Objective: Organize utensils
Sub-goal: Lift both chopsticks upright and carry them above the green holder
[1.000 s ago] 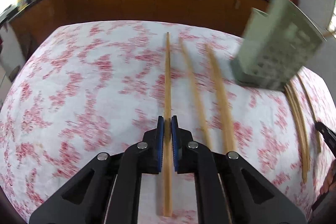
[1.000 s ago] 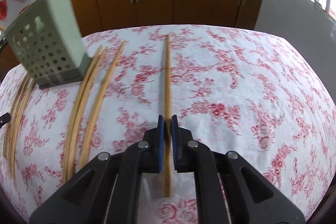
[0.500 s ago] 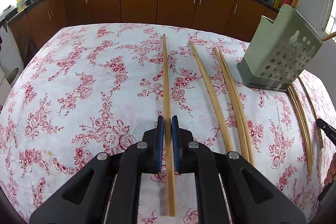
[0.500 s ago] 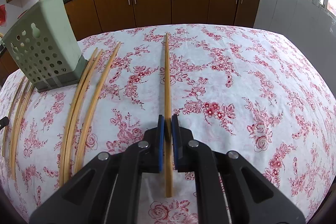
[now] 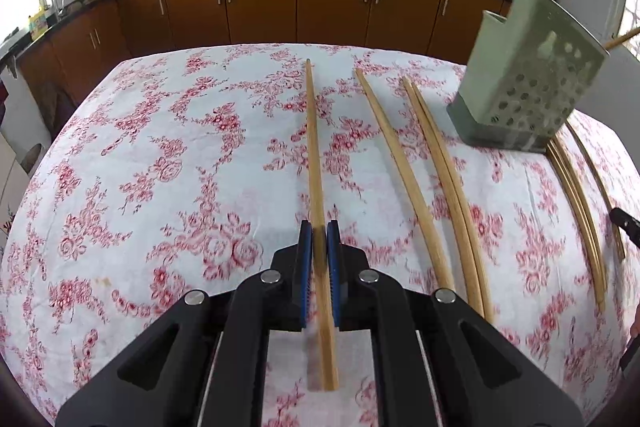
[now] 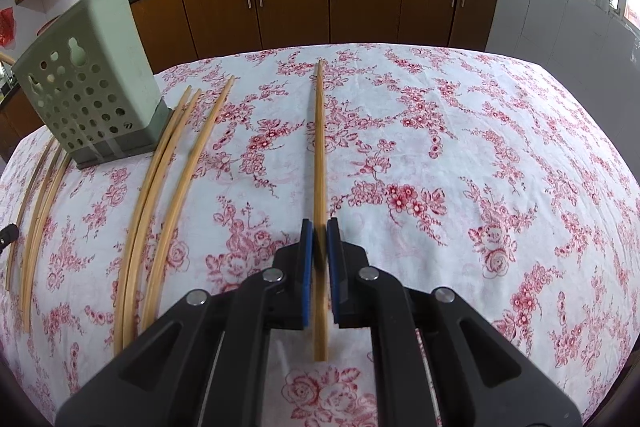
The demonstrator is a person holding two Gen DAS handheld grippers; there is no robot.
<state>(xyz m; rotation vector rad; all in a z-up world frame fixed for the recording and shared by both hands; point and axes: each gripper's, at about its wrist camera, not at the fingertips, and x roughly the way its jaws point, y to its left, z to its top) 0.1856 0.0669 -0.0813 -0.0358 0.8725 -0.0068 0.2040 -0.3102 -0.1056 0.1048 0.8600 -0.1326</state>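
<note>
My left gripper (image 5: 319, 227) is shut on a long wooden chopstick (image 5: 314, 151) that points away over the floral tablecloth. My right gripper (image 6: 319, 225) is shut on another chopstick (image 6: 319, 147) in the same way. A pale green perforated utensil holder (image 5: 524, 83) stands at the right in the left wrist view and at the left in the right wrist view (image 6: 88, 83); chopsticks stick up out of it. Several more chopsticks (image 5: 432, 171) lie on the cloth between me and the holder, and they also show in the right wrist view (image 6: 168, 187).
The table (image 6: 480, 131) is covered with a white cloth with red flowers. More chopsticks (image 5: 576, 195) lie beyond the holder. Brown kitchen cabinets (image 5: 260, 7) with woks on the counter run behind the table. A window is at the far right.
Both grippers stay shut on their chopsticks. The views have pulled back and steadied, so the holder now sits a little farther from both grippers.
</note>
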